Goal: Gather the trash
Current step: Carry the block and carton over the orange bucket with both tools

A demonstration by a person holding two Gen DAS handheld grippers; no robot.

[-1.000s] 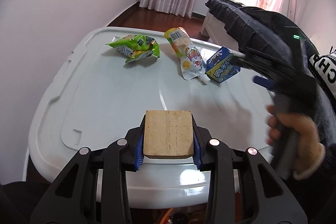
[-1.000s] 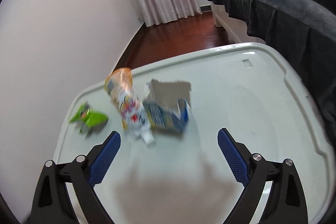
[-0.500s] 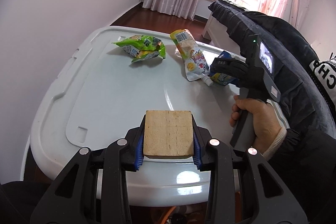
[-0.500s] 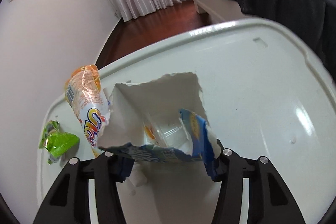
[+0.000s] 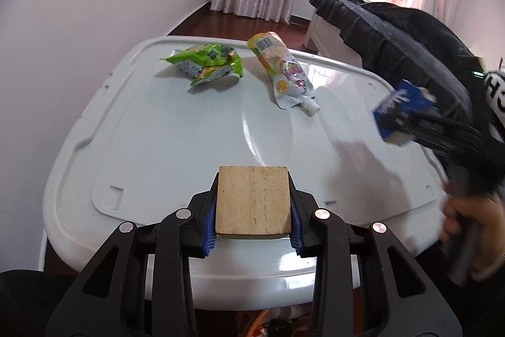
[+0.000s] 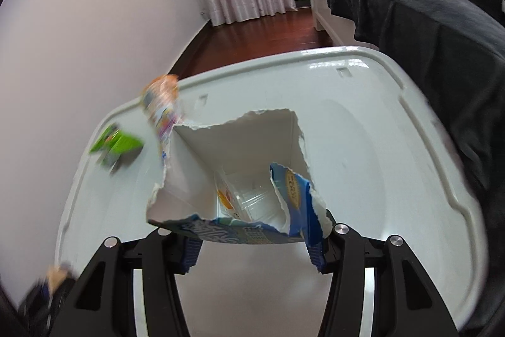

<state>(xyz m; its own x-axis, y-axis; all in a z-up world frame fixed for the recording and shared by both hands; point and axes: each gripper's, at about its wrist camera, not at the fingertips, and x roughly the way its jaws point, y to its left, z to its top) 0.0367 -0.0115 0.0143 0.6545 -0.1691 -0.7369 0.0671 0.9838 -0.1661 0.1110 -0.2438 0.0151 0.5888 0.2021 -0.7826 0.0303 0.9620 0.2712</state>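
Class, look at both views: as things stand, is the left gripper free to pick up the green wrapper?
Probably not yet. The path across the lid to the green wrapper looks clear, but the left gripper is clamped on a wooden block.

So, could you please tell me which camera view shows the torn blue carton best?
The right wrist view: the torn blue carton fills the middle, sharp, open end towards the camera, pinched in the right gripper. The left wrist view shows it small and blurred at the right edge.

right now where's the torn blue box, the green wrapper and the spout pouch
torn blue box (image 6: 240,179), right wrist view, white inside wall
green wrapper (image 5: 208,65), left wrist view, crumpled middle
spout pouch (image 5: 288,78), left wrist view, printed body above the cap
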